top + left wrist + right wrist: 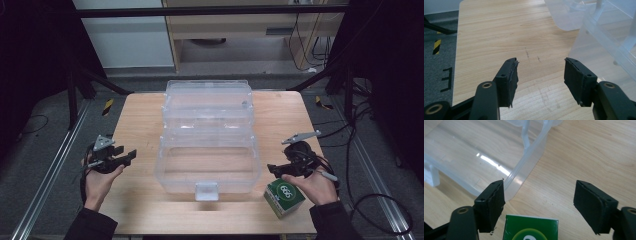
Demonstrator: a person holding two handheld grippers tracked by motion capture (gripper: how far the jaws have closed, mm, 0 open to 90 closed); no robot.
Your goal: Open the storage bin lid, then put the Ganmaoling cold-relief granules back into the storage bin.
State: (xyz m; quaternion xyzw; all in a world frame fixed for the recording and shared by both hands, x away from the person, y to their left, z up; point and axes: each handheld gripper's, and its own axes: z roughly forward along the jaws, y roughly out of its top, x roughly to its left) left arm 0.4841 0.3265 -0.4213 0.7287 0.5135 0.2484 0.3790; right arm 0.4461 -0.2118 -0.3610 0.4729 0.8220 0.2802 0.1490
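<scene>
My left gripper [131,155] and right gripper [272,169] both gape empty beside the open clear storage box [207,145], a green carton [284,197] near my right.

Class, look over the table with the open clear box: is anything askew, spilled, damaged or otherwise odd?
Nothing is spilled or broken. The green box sits skewed at the table front edge, beside the open clear bin. Faint scuff marks show on the wood.

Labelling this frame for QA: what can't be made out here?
- Green box: right gripper view, cut off by the bottom edge; print unreadable.
- Green box: high view, print too small; the right hand covers its far corner.
- Clear bin: high view, lid hinge lost in glare.
- Left gripper: high view, jaws too small; left gripper view shows them apart, nothing between.
</scene>
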